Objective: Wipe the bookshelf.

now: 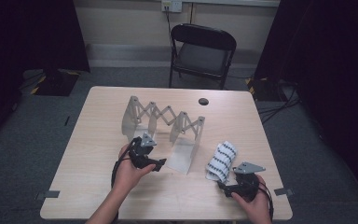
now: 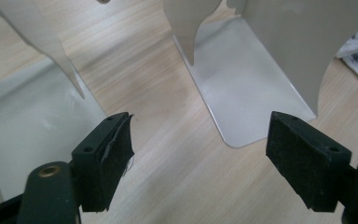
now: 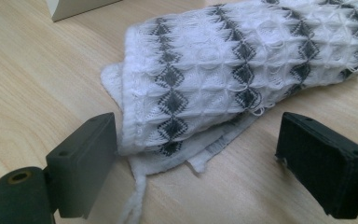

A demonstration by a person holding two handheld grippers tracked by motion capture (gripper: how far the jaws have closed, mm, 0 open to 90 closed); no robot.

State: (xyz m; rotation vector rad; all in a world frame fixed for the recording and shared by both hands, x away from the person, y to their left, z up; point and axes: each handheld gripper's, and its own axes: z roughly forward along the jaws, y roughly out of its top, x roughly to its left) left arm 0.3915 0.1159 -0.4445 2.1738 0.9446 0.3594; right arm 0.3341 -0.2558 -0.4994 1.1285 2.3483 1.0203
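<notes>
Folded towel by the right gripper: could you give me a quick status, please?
Both grippers open, empty. Right gripper facing towel, not gripping. Rack stands clear.

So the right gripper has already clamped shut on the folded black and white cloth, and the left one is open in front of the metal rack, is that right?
Not quite. The right gripper is open, not clamped: the right gripper view shows its jaws spread, the folded cloth lying on the table. The left gripper is indeed open before the metal rack.
</notes>
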